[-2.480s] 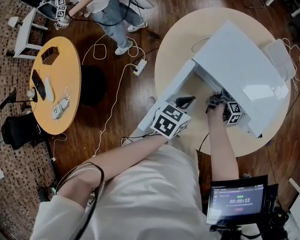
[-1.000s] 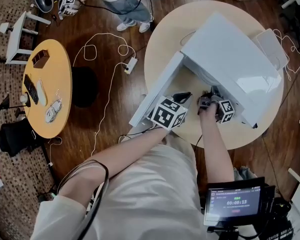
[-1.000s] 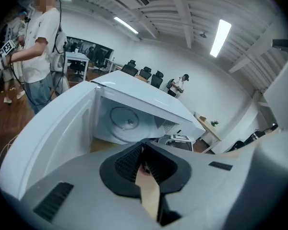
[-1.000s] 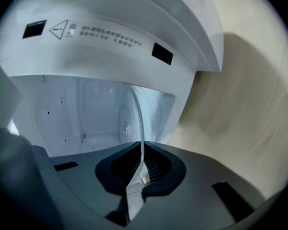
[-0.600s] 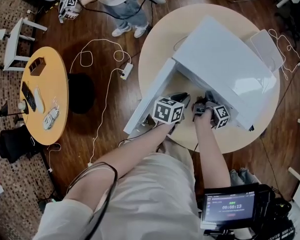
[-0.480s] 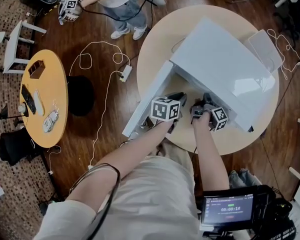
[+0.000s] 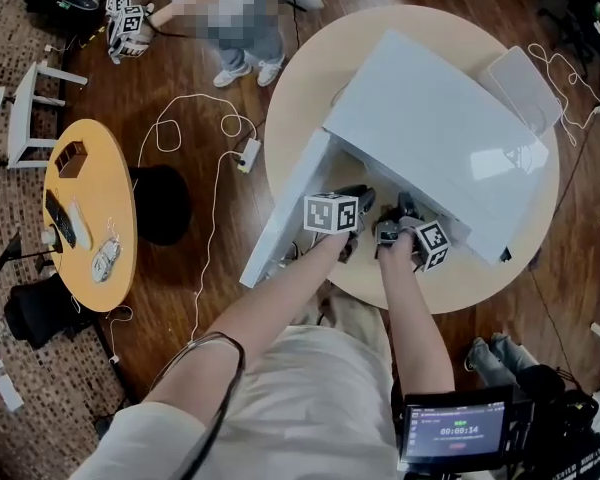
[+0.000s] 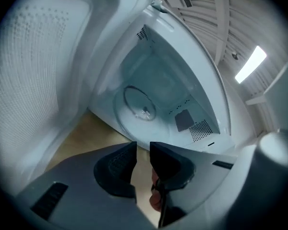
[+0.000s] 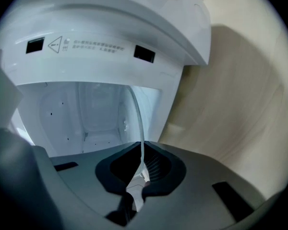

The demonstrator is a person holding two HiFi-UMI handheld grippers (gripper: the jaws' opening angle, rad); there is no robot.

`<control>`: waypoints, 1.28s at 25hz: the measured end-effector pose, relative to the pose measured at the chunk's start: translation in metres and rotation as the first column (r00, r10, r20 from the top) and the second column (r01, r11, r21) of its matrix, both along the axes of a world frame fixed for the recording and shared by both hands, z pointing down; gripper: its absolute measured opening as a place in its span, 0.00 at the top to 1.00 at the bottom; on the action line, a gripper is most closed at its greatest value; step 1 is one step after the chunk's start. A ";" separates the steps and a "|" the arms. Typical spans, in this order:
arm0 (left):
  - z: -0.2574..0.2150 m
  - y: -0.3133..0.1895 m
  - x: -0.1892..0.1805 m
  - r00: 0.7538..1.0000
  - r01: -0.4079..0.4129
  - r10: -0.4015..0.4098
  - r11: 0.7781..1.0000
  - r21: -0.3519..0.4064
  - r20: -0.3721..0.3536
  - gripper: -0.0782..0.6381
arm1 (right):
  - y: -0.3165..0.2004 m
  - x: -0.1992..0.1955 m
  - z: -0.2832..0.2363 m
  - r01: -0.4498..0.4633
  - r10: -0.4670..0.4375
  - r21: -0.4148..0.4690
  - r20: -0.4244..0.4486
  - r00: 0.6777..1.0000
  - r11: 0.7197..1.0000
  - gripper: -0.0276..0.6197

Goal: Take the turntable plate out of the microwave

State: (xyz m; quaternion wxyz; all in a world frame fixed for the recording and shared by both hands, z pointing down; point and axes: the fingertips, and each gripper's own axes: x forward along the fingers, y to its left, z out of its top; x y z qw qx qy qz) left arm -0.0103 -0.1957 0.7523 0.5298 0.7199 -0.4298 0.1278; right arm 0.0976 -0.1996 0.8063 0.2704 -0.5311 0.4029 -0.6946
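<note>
The white microwave (image 7: 430,128) stands on a round pale table (image 7: 310,98), its door (image 7: 285,218) swung open to the left. My right gripper (image 9: 142,148) is shut on the rim of the clear glass turntable plate (image 9: 137,114). The plate shows edge-on, reaching up from the jaws in front of the cavity. In the head view this gripper (image 7: 398,218) sits at the cavity mouth. My left gripper (image 8: 143,145) faces the cavity. Its jaws have just been opening, a narrow gap with nothing between them. A round ring (image 8: 139,105) lies on the cavity floor. From the head camera, the left gripper (image 7: 352,200) is between door and right gripper.
The open door walls off the left side. A white flat pad (image 7: 520,83) and a cable lie on the table behind the microwave. An orange side table (image 7: 85,218) with small items stands far left. Another person with grippers (image 7: 125,23) is at the top. Cables trail across the floor.
My left gripper has come down toward the microwave opening, closer to the right gripper, and rolled. The right gripper has stayed at the cavity mouth.
</note>
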 end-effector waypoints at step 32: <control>0.062 -0.028 0.016 0.903 0.288 -0.323 0.944 -0.158 -0.282 0.74 | 0.028 0.006 0.004 0.046 -0.049 0.064 0.046 0.998 0.997 0.92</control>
